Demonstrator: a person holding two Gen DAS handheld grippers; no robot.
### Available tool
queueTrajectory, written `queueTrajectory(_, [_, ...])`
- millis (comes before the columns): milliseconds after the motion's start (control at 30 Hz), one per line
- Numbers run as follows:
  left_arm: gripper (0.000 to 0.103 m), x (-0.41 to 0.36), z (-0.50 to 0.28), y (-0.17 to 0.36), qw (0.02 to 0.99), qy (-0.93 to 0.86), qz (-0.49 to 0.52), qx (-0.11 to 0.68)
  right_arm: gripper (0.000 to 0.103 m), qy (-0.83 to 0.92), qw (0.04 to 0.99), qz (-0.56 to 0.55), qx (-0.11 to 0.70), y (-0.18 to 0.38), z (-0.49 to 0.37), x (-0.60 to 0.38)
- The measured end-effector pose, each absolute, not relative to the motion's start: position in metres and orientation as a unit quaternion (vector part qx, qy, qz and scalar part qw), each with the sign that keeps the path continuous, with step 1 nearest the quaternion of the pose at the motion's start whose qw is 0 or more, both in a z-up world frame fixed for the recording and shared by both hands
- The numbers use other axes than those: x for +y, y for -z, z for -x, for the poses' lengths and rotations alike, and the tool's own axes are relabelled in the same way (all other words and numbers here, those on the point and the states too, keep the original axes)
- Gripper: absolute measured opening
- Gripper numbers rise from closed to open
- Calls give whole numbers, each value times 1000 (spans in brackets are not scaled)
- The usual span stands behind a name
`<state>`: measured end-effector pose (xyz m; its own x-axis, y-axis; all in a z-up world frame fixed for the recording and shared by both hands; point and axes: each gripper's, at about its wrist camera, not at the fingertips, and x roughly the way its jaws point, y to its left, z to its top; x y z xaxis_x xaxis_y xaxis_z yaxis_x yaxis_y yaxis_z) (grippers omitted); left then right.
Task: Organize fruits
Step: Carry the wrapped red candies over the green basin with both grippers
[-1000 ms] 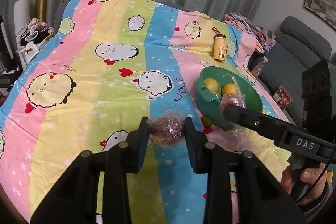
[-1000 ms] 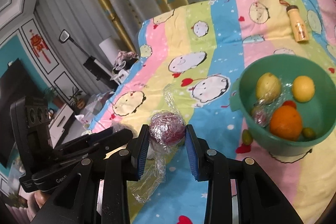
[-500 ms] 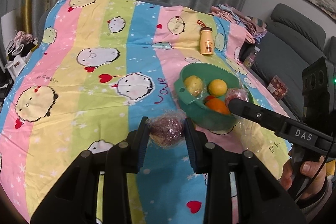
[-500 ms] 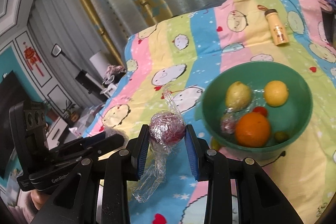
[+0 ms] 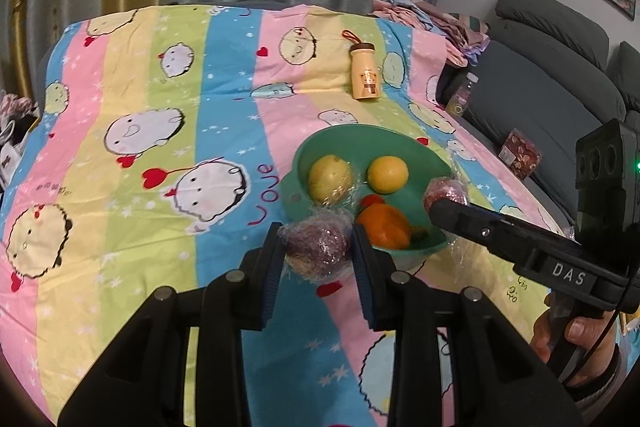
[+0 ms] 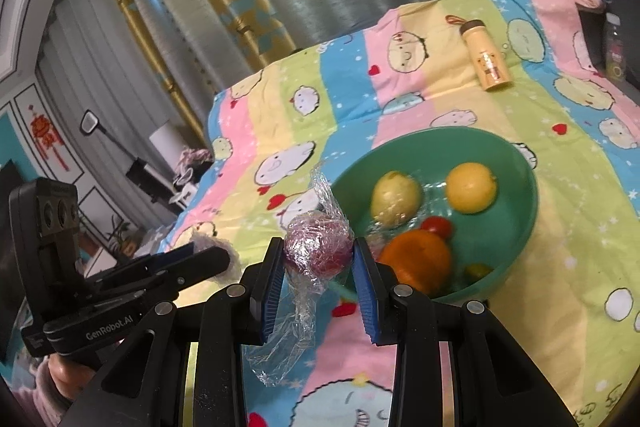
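Striped in pink, yellow, green and blue, the cartoon-print bedsheet [image 5: 168, 163] carries everything; over its left part the left gripper [image 5: 316, 249] is clenched on a dark purple-red fruit wrapped in cling film [image 5: 316, 247], its blue pads [image 5: 275, 267] pressing the wrap from both sides with the gap only as wide as the fruit; the film is crinkled and shiny, and this fruit hangs just in front of the near rim of the green bowl [image 5: 304, 151]; inside the bowl lie a pale yellow-green pear-like fruit [image 5: 330, 177] with film clinging to it, a yellow lemon [image 5: 388, 174], a small red tomato [image 5: 370, 199] and an orange [image 5: 384, 227], with a small green fruit [image 5: 419, 234] beside the orange; beyond the bowl a cream bottle with a brown cap [image 5: 362, 75] lies on the sheet; at the right the right gripper [image 6: 318, 253] likewise grips a second purple-red wrapped fruit [image 6: 320, 247], jaws narrowed to its width, a loose tail of clear film [image 6: 286, 339] dangling below and a twist sticking up above; from the left wrist view this fruit sits at the bowl's right rim, though whether it is over or just outside the rim I cannot tell; farther right stands a grey sofa [image 5: 560, 75].
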<state>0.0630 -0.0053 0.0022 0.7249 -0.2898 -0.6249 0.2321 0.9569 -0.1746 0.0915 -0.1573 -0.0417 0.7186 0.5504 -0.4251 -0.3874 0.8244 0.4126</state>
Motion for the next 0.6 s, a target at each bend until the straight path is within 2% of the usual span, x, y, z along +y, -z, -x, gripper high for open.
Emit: queueTrajectory(600, [33, -52, -121, 6, 913, 175, 15, 369, 35, -203, 931, -131, 273, 48, -120, -196])
